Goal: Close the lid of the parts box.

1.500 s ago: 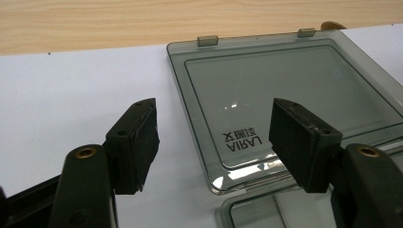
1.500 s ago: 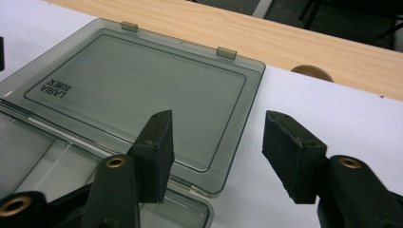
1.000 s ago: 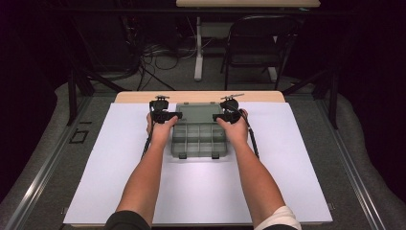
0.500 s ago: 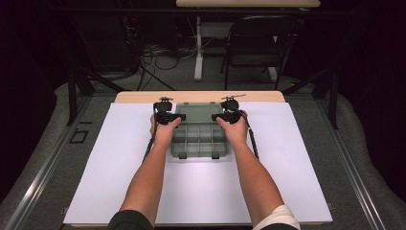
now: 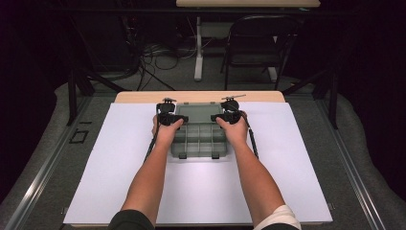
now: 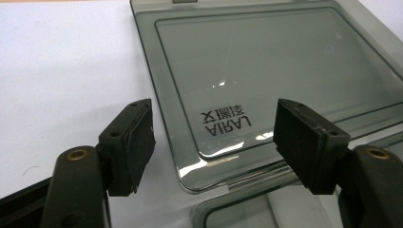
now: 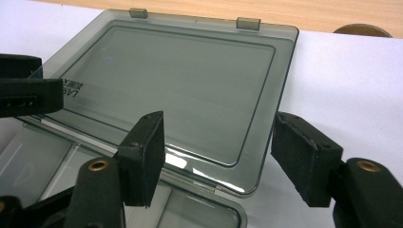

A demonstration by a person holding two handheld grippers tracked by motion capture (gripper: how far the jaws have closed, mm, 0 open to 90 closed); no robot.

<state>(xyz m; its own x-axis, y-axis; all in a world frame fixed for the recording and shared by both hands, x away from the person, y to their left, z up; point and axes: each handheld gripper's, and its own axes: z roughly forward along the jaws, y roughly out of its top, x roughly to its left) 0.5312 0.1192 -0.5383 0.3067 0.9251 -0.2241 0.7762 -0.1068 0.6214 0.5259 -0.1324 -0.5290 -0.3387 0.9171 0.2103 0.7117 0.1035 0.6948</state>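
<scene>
A: Smoked-grey plastic organiser box (image 5: 198,141) sits mid-surface on the white sheet (image 5: 119,158), lid (image 5: 198,113) swung fully back and lying flat beyond the tray. No parts visible in the compartments from above.

B: Left side?

A: Left gripper (image 5: 168,116) sits at the lid's near-left corner, jaws spread wide, nothing between them. In the left gripper view the corner of the lid (image 6: 266,85) sits in the gap, neither pad touching. The logo (image 6: 225,121) reads upside down there, which fits an opened lid.

B: Right?

A: Right gripper (image 5: 229,115) mirrors it at the near-right corner of the lid (image 7: 176,90), also released. Jaws straddle the edge near the hinge line, with no contact I can see. Two latch tabs (image 7: 248,23) show on the far edge.

B: Why symmetric?

A: My guess: one gripper per corner keeps the lid from twisting on its hinge. Could be setting up to close it, can't confirm.
</scene>
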